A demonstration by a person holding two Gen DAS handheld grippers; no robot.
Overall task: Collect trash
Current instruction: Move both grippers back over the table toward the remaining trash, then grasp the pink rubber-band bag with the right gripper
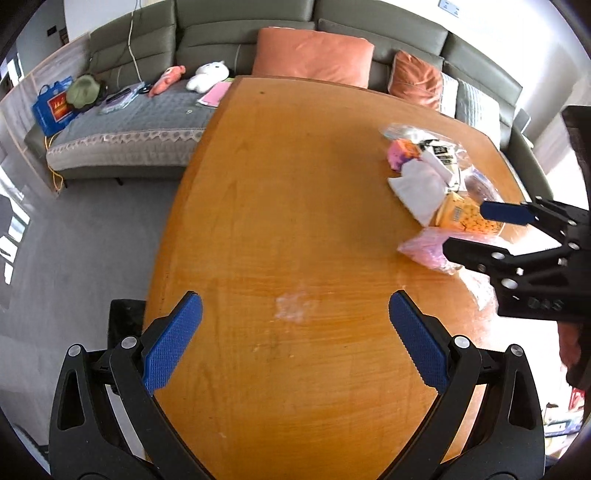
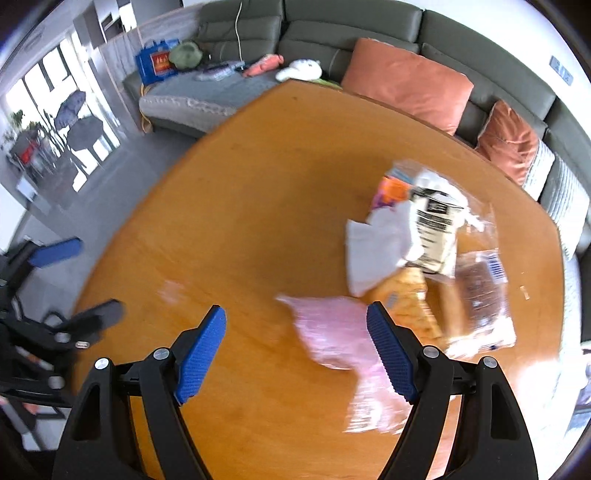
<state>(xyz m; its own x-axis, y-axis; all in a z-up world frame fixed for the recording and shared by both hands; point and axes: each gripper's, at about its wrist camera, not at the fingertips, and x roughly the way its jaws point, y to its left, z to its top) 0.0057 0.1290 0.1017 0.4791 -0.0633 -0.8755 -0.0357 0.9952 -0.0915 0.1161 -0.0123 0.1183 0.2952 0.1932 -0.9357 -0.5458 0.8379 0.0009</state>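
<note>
Left gripper (image 1: 294,334): jaws wide apart, nothing between the blue pads (image 1: 173,341) but bare wooden table (image 1: 258,221). A pale whitish smear (image 1: 295,306) on the tabletop lies just ahead of the gap, roughly midway between the tips.

Ahead of the left jaws and off to their right sits the trash pile (image 1: 432,177): clear wrappers, white crumpled paper (image 1: 417,188), an orange printed packet (image 1: 461,216), a small pink-and-orange piece (image 1: 400,153) at the far end. Nearest of it, a pink plastic bag (image 1: 424,247).

Right gripper (image 2: 295,341): jaws also wide, pads not pressing on anything. From its own camera the pink plastic bag lies flat on the table just ahead of the gap, leaning toward the right-hand pad (image 2: 391,354), which overlaps the bag's edge in view; whether it touches, cannot tell. Picture is motion-blurred here. Beyond that pad: orange packet, then white paper and a black-and-white printed wrapper (image 2: 436,229); further right, a clear bag with dark contents (image 2: 480,291).

Far side of the table: grey-green sofa (image 1: 229,33) with orange cushions (image 1: 314,55), a white plush toy (image 1: 207,75), a blue shopping bag (image 1: 51,107) at its left end.
</note>
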